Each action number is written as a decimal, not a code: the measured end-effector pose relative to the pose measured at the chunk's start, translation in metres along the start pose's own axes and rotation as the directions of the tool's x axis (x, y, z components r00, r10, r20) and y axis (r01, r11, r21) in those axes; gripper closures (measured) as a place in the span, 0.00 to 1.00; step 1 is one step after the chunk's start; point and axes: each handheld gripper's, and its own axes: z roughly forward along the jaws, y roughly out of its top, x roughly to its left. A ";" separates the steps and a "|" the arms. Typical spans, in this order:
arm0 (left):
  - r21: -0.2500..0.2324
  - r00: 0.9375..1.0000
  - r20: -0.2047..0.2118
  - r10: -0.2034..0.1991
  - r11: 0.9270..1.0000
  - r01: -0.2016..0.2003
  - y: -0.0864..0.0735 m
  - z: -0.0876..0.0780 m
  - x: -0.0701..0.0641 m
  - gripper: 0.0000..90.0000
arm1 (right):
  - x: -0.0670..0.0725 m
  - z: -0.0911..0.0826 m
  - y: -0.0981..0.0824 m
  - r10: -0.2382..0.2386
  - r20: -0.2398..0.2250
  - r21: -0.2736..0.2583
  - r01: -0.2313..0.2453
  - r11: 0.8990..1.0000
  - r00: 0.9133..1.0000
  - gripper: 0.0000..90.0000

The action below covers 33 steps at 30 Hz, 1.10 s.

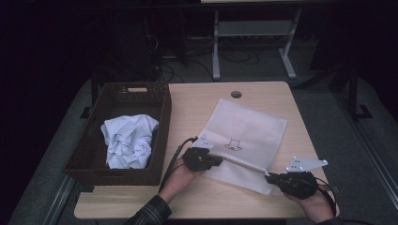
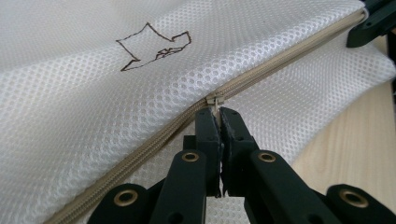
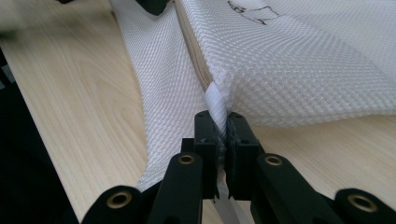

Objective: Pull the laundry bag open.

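Observation:
A white mesh laundry bag [image 1: 244, 133] with a small dark drawing lies on the wooden table [image 1: 197, 108]. A beige zipper [image 2: 261, 70] runs along its near edge. My left gripper [image 1: 219, 161] is shut on the zipper pull [image 2: 214, 101] at the bag's near left end. My right gripper [image 1: 268, 177] is shut on the white fabric tab [image 3: 218, 105] at the bag's near right corner. In the left gripper view the right gripper's black jaws show at the top right.
A dark wicker basket [image 1: 162, 136] stands on the left of the table with a crumpled white cloth [image 1: 129, 140] in it. A round cable hole [image 1: 236, 94] sits near the table's far edge. Desk legs and cables lie on the floor behind.

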 end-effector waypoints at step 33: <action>0.028 0.990 -0.118 -0.079 0.996 0.082 -0.012 -0.002 0.025 0.97 | -0.017 -0.020 -0.016 0.047 0.109 0.011 -0.049 0.999 0.993 0.93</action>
